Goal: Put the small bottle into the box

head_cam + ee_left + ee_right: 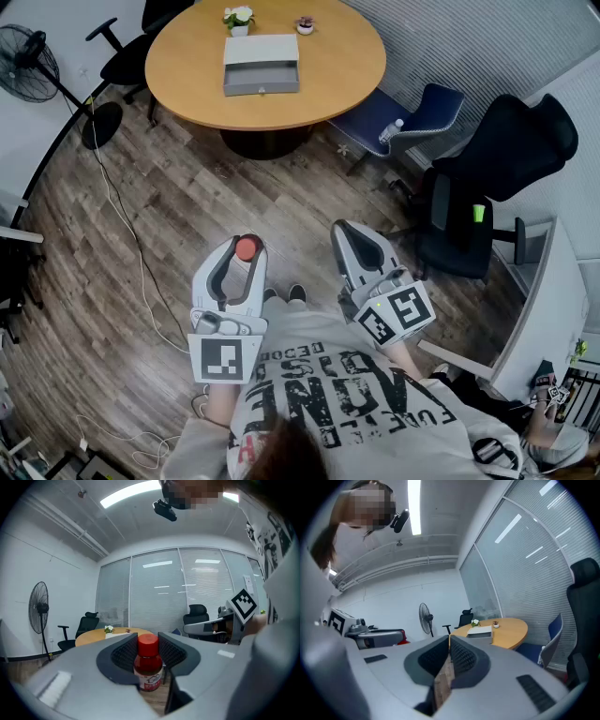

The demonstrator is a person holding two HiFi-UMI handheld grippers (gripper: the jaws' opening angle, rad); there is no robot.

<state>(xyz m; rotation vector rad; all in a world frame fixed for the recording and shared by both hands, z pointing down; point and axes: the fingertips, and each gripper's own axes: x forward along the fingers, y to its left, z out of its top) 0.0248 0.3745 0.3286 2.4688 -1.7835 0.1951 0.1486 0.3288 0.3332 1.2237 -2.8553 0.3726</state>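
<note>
My left gripper (246, 246) is shut on a small bottle (148, 665) with a red cap and a white label, held upright between the ribbed pads. In the head view its red cap (247, 247) shows between the jaw tips, above the wood floor. My right gripper (352, 234) is shut with nothing in it; in the right gripper view (449, 648) its pads meet. The grey box (261, 64), an open drawer-like case, lies on the round wooden table (319, 84) far ahead. It also shows small in the right gripper view (482, 632).
A small flower pot (239, 19) and a tiny plant (305, 24) stand behind the box. A blue chair (412, 117) and a black office chair (487, 178) stand right of the table. A floor fan (33, 66) and a cable (131, 244) are at left.
</note>
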